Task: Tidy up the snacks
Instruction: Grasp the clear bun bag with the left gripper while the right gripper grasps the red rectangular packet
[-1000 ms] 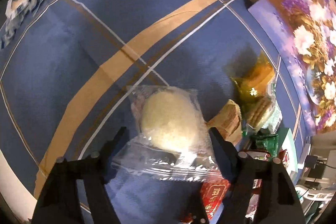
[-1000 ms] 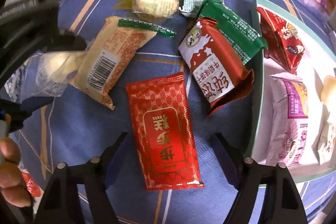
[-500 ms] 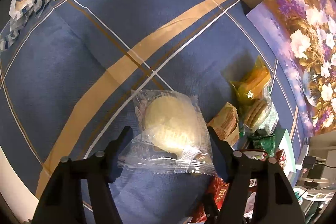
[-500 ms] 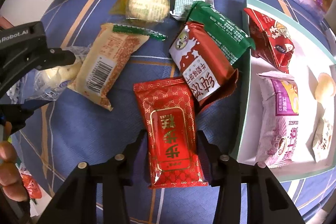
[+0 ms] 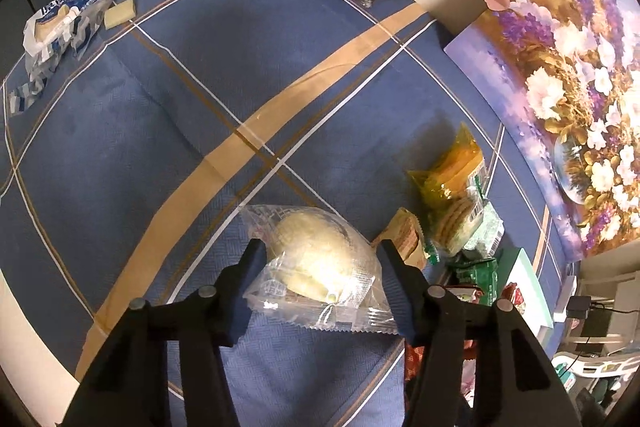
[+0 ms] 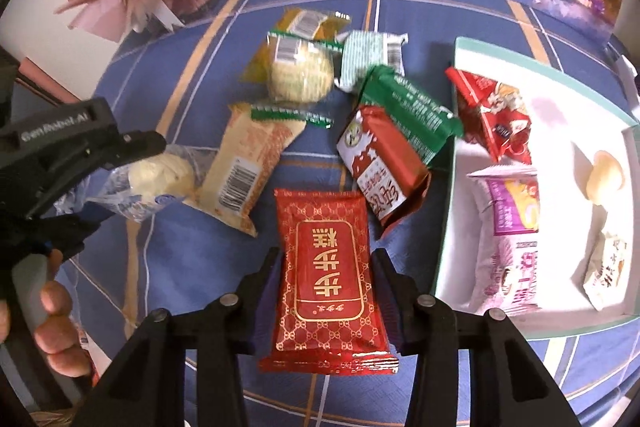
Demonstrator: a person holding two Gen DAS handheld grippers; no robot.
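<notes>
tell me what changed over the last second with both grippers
The left gripper closed its fingers on the clear-wrapped bun; the right gripper closed on the red packet. The other snacks and the tray stayed put.

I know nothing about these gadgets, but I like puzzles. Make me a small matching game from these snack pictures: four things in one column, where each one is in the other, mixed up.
Things:
1. clear-wrapped pale round bun
2. red packet with gold lettering
3. purple and white snack bag
4. torn blue and white wrapper

Places:
A. inside the white tray with the green rim
B. between the fingers of the right gripper
C. far corner of the blue checked tablecloth
D. between the fingers of the left gripper

Pairs: 1-D, 2-B, 3-A, 4-C
</notes>
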